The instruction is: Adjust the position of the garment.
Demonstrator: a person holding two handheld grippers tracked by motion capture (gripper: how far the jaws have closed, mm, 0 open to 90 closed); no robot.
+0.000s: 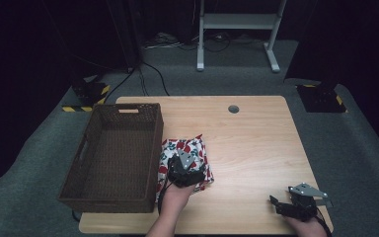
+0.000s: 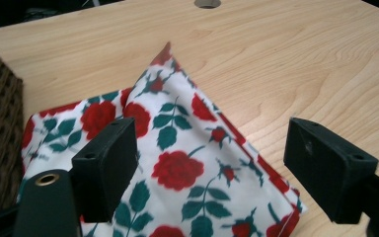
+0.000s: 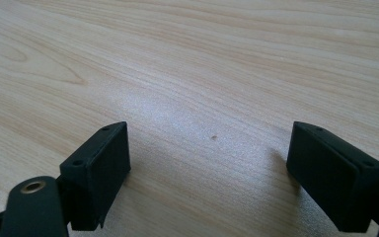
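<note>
My left gripper [image 1: 184, 165] hangs over the folded cloth [image 1: 197, 150], a white piece printed with red roses and green leaves. In the left gripper view its jaws stand wide apart above the fabric, with the cloth [image 2: 187, 168] below and between them and neither pad pressing on it; nothing is clamped. The cloth lies flat on the wooden table [image 1: 256, 143], on the left half of the top, its left edge just beside the right wall of the brown wicker basket [image 1: 98, 192]. One corner of the cloth points toward the far side of the table, in the direction of the small round hole [image 1: 233, 109] in the tabletop. The basket sits at the left edge of the table, and I see nothing inside it. My right gripper [image 1: 280, 205] rests low near the front right corner of the table, well apart from the cloth. In the right gripper view its jaws are spread wide over bare wood [image 3: 202, 74] with nothing between them. My forearms enter from the near edge.
</note>
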